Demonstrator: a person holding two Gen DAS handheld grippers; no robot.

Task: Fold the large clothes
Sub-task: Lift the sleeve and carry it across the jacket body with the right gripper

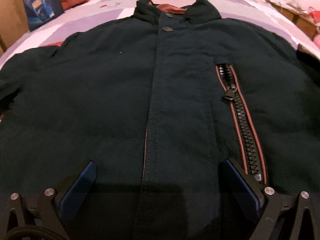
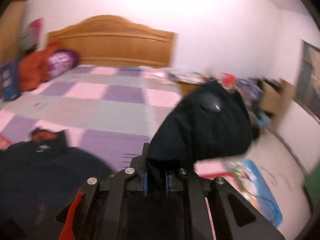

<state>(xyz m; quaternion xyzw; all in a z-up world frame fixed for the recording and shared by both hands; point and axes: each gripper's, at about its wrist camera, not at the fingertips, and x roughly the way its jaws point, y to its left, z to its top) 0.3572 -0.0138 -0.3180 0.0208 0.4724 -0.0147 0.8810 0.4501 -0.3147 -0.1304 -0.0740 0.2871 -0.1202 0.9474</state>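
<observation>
The bed point(image 2: 112, 104), with its purple and pink checked cover, carries the whole scene; a wooden headboard point(image 2: 112, 40) stands at its far end. The jacket point(image 1: 120, 100), dark and padded, lies front-up on the bed with its collar point(image 1: 176, 8) toward the headboard. Its front is closed, with 2 snaps on the centre strip and a chest zipper point(image 1: 240, 116) edged in red.

The left claw point(image 1: 158, 166) hangs low over the lower front of the jacket with its 2 fingers spread wide, pinching nothing. The right claw point(image 2: 156, 172) is pressed together on a bunch of dark cloth, judged to be the sleeve point(image 2: 204, 124), which rises from it off the bed at the jacket's side.

Step in hand, as judged: the sleeve is to be folded in across the chest. Done well, the cloth is carried over in 1 flat arc and laid straight along the body, while the left claw steadies the front so the jacket does not drag.

The left wrist view alone shows the zipper, the snaps and the smooth, flat front. The right wrist view alone shows the pinched cloth, the headboard, and orange and purple bundles point(image 2: 52, 66) beside it; this view is blurred.
</observation>
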